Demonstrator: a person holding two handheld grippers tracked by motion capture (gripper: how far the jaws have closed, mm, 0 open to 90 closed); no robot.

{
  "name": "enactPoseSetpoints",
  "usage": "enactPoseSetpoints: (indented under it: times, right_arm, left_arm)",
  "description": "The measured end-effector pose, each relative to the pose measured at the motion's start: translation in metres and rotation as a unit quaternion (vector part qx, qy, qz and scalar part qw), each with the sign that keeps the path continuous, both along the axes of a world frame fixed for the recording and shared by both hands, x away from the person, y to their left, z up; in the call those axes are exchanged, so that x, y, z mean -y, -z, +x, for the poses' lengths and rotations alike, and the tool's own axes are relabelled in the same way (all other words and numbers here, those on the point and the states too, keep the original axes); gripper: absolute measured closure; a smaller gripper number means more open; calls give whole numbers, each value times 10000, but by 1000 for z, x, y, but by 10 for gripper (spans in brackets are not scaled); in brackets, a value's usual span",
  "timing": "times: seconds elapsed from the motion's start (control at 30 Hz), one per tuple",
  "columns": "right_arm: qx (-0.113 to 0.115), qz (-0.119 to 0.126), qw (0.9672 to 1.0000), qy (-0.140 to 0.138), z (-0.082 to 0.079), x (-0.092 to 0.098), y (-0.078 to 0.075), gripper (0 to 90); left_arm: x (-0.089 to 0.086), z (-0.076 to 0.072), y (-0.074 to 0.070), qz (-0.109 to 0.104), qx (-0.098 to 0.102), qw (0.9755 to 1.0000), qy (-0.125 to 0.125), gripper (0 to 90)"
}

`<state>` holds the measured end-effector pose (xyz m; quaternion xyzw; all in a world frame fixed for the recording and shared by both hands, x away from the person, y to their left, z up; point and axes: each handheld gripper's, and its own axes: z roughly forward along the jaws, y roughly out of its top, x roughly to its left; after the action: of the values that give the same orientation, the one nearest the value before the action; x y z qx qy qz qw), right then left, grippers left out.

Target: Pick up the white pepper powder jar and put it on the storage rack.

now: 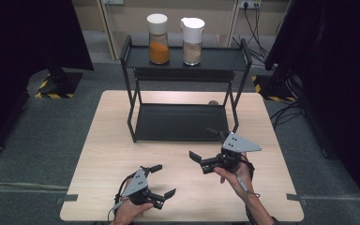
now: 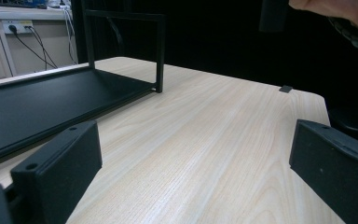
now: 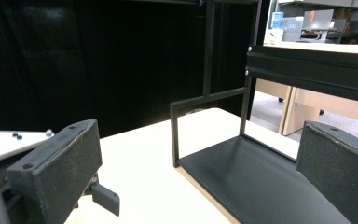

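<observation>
Two gaping, empty tongs, left point(image 1: 163, 180) and right point(image 1: 207, 146), before one black rack point(image 1: 183, 123) bearing two jars point(image 1: 159, 39)

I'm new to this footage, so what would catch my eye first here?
Two jars on the top shelf of the black rack: an orange-filled jar on the left, and a beige-filled jar with a white spouted lid beside it. Nearer the person, the left gripper and right gripper are held open above the wooden table.

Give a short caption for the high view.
Two open grippers hover before a black rack holding two jars.
</observation>
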<state>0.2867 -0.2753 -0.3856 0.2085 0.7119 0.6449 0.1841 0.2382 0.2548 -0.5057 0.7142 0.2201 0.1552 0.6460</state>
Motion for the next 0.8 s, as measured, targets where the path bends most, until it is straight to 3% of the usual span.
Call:
enactPoseSetpoints:
  times: [0.5,0.8]
  right_arm:
    - [-40,-241,9997,57,-14,-5,28,4]
    - [-105,-210,9997,68,-19,-2,42,4]
  left_arm:
    - [0,0,0,-2,18,10000,-11,17]
    - [-1,0,0,-21,6,10000,-42,17]
